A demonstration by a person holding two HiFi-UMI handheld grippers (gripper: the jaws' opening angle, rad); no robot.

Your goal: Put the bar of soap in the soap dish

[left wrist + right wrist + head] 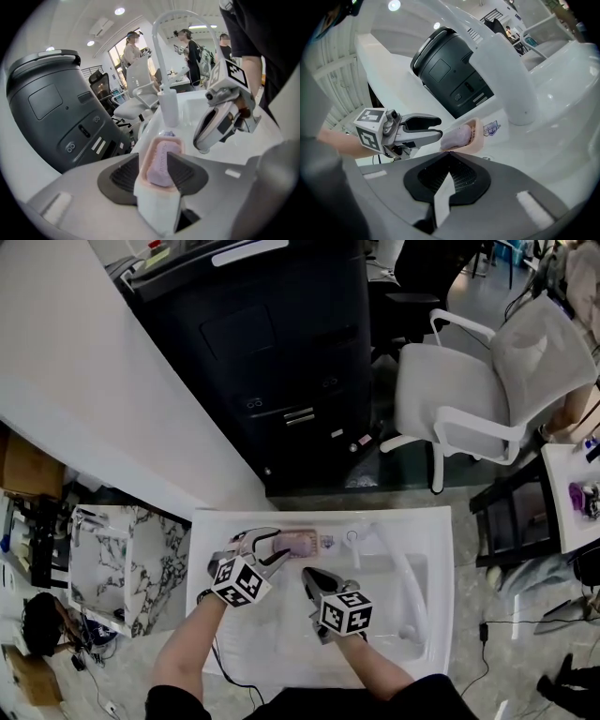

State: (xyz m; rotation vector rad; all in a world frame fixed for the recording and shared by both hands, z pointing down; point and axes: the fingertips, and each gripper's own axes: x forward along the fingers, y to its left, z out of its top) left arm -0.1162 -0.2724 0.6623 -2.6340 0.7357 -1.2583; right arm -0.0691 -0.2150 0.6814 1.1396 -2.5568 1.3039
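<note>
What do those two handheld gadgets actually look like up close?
The left tool and right tool are alike: a light grey body, two jaws faced with dark ribbed pads, and a white cube printed with black square markers. The person's forearms are bare below black sleeves.

Embossed lettering runs along the lilac bar of soap [161,163] at centre frame, too soft to read. A blue-and-purple sticker [491,127] on the white sink [562,140] is equally illegible.
</note>
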